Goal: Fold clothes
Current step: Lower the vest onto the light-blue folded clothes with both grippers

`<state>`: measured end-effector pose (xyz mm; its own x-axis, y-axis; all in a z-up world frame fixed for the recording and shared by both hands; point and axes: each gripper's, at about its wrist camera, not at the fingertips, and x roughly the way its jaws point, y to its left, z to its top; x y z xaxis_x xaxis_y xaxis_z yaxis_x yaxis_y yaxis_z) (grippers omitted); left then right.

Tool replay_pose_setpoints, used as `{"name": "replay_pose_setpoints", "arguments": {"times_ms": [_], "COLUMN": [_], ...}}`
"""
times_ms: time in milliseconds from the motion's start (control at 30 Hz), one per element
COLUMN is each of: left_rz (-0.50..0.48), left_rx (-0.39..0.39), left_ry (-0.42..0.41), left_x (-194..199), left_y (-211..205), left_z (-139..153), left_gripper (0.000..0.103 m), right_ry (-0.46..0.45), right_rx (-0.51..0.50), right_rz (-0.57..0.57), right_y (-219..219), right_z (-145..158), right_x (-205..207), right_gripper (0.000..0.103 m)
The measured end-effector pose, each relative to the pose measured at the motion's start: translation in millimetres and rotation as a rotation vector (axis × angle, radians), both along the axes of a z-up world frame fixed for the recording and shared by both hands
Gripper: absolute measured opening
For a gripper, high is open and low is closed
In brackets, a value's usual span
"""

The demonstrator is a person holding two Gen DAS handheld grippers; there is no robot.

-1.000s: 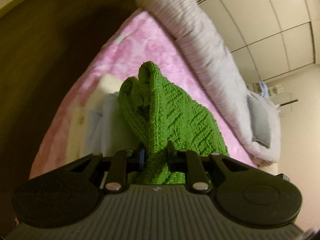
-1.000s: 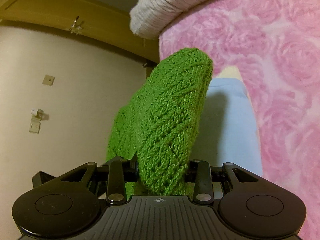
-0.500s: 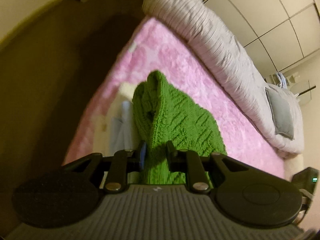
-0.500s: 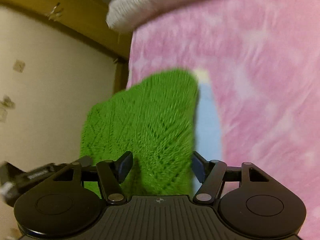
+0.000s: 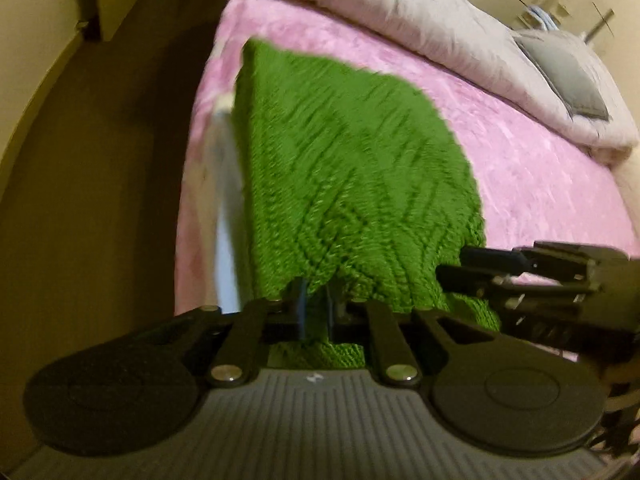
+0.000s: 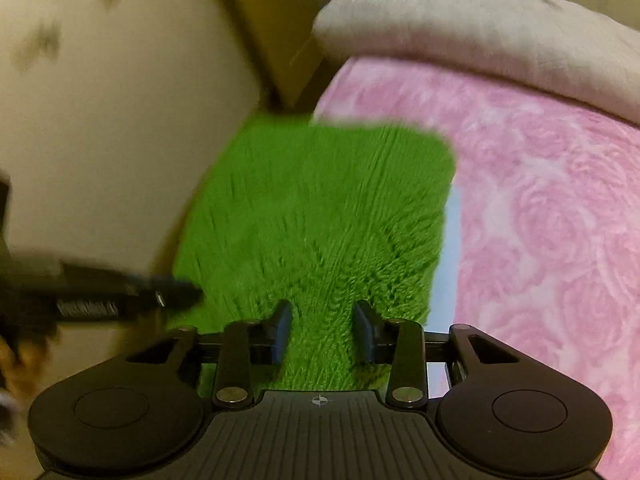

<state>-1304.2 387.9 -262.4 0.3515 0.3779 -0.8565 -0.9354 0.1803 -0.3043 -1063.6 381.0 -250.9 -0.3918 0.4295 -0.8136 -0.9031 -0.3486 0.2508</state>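
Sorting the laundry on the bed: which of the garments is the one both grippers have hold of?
The green knitted piece. It runs between the jaws of the left gripper and the right gripper; the pale blue garment lies flat beneath it, ungripped.

Right gripper (image 6: pixel 322 326) closing around green knit (image 6: pixel 320 208), pink blanket (image 6: pixel 540 220) beneath

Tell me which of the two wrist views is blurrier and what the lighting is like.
Right wrist view: heavier motion blur, the green knit smeared into streaks and the wall marks mere smudges. Left wrist view: milder blur, the knit's pattern readable. Both: dim, warm yellowish light, strong fisheye bending at the edges, a dark floor left of the pink bedspread.
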Motion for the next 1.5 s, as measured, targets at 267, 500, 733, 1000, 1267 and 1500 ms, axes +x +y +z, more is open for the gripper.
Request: {"name": "replay_pose_setpoints", "arguments": {"times_ms": [267,500,733,1000,1267,1500], "left_rz": [-0.027,0.007,0.012,0.028,-0.011,0.012], "left_rx": [0.029,0.026,-0.023,-0.013,-0.032,-0.031], "left_ry": [0.07,0.003,0.069,0.041,0.102,0.066], "left_x": [10,10,21,14,18,6], "left_y": [-10,-16,-21,-3,41,52], "left_z": [6,35,8,39,17,23], "left_gripper": [0.01,0.006,0.007,0.006,0.005,0.004], "right_ry": [-0.091,-0.045,-0.081,-0.074,-0.066,-0.096], "right_rx": [0.023,0.03,-0.034,-0.075,-0.045,-0.066], "right_rz": [0.073,-0.045,0.017,-0.025,-0.032,0.056], "right_y": [-9,-23,-28,-7,21,29], "right_z": [-9,28,9,34,29,25], "right_x": [-11,1,-16,-15,-49,-60], "right_gripper": [0.04,0.04,0.04,0.04,0.04,0.04]}}
